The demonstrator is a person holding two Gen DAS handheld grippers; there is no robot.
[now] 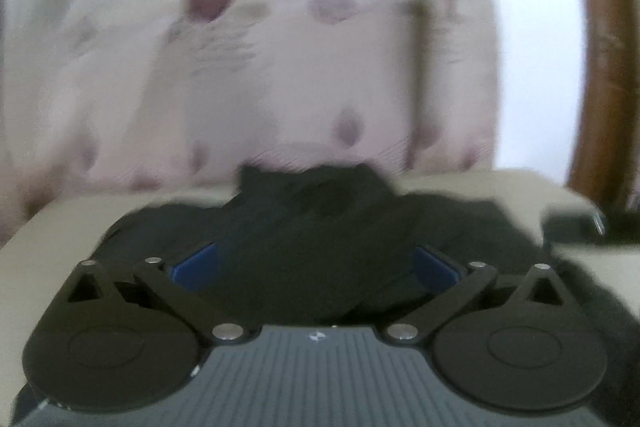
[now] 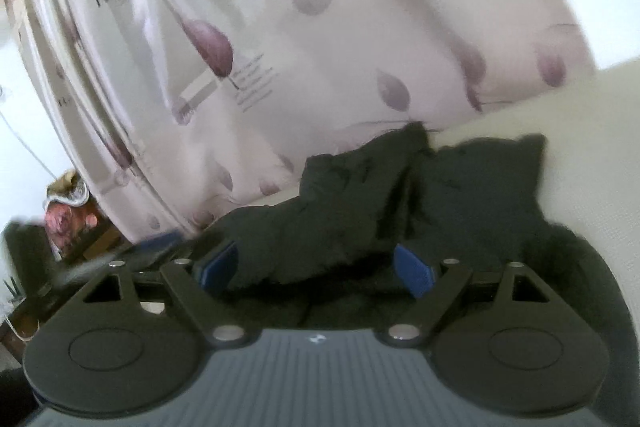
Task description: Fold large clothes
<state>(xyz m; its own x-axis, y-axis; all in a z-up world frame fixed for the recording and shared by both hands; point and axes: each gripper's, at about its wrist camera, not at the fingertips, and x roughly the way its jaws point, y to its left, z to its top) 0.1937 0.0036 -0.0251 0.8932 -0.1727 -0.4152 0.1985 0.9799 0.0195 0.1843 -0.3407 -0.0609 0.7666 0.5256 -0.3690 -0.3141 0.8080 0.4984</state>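
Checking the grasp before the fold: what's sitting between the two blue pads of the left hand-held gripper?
In the left wrist view, bunched dark garment fills the gap between the blue pads.

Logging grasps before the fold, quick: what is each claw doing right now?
Left claw: open, black garment bunched between its blue pads, not clamped.
Right claw: open, same garment between its pads.

A pale curtain (image 2: pixel 320 39) printed with mauve leaves hangs across the far side, lit softly from behind. Below it runs a cream surface (image 1: pixel 460 183). At far right stands a curved brown wooden frame (image 1: pixel 600 39); clutter sits dimly at left
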